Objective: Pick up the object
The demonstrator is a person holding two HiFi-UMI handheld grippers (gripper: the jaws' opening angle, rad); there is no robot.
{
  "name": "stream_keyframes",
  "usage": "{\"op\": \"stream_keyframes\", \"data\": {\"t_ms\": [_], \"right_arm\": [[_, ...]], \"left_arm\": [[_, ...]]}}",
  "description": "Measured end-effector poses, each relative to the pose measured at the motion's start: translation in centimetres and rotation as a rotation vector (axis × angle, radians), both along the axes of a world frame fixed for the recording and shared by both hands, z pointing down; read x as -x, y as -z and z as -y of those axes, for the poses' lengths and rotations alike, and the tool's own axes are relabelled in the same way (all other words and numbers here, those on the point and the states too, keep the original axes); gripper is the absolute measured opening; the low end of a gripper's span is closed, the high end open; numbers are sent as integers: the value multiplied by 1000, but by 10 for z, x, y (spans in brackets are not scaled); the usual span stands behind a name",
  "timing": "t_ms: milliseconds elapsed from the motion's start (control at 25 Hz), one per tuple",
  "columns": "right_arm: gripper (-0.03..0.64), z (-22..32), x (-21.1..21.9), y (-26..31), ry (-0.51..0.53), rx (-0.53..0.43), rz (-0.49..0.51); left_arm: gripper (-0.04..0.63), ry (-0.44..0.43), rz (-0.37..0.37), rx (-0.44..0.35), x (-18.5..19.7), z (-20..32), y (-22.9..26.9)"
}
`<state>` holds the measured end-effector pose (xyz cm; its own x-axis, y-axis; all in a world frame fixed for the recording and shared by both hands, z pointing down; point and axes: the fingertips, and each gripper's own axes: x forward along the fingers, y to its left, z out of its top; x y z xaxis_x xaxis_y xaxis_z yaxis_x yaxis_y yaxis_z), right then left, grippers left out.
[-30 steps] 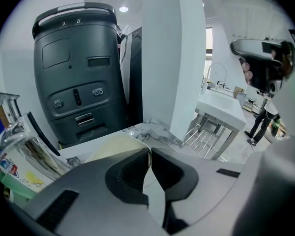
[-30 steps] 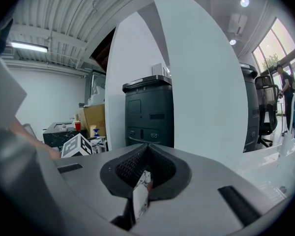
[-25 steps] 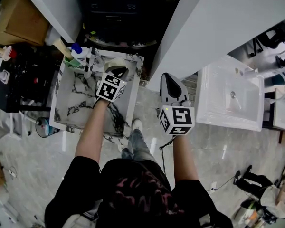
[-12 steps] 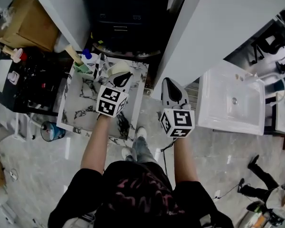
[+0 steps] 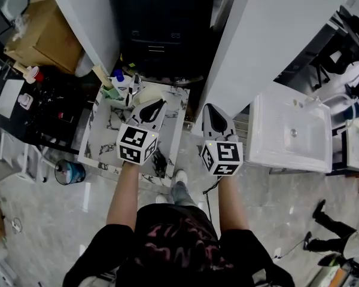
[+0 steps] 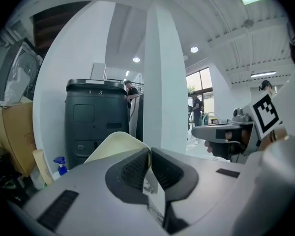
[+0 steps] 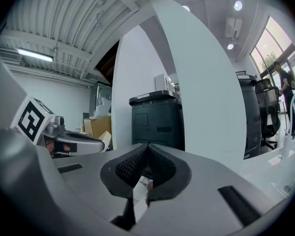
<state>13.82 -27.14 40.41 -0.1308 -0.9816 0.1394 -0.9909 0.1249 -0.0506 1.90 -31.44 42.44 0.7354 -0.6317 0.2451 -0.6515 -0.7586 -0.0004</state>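
Observation:
A cream roll of tape (image 5: pixel 141 94) is held off the marble table (image 5: pixel 102 137), and my left gripper (image 5: pixel 156 103) is shut on its rim. In the left gripper view the roll's curved edge (image 6: pixel 114 142) rises left of the closed jaws of the left gripper (image 6: pixel 150 155), which points level toward a black bin (image 6: pixel 96 119). My right gripper (image 5: pixel 209 107) hovers to the right of the table, beside the white pillar (image 5: pixel 257 34). In its own view the right gripper (image 7: pixel 147 150) is shut, with nothing between the pads.
A blue-capped spray bottle (image 5: pixel 118 76) and other small items stand at the table's far left corner. Beyond the table is the black bin (image 5: pixel 155 34), a cardboard box (image 5: pixel 45 37) is at far left, and a white sink unit (image 5: pixel 293 130) is at right. The person's feet (image 5: pixel 178 178) are on the grey floor.
My left gripper has drawn back toward the person and risen, carrying the tape roll. The right gripper has stayed about where it was. The head camera has shifted a little.

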Motion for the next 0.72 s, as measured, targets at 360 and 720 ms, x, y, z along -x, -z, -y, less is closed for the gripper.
{"op": "stream_keyframes", "data": {"t_ms": [360,720], "right_arm": [[15,-18,15,16,15,-25,-22],[15,-37,23,30,16,-48,-46]], "left_arm": [[31,54,-65,-60,25,-38,37],[31,78,-107,-124,41,-58,66]]}}
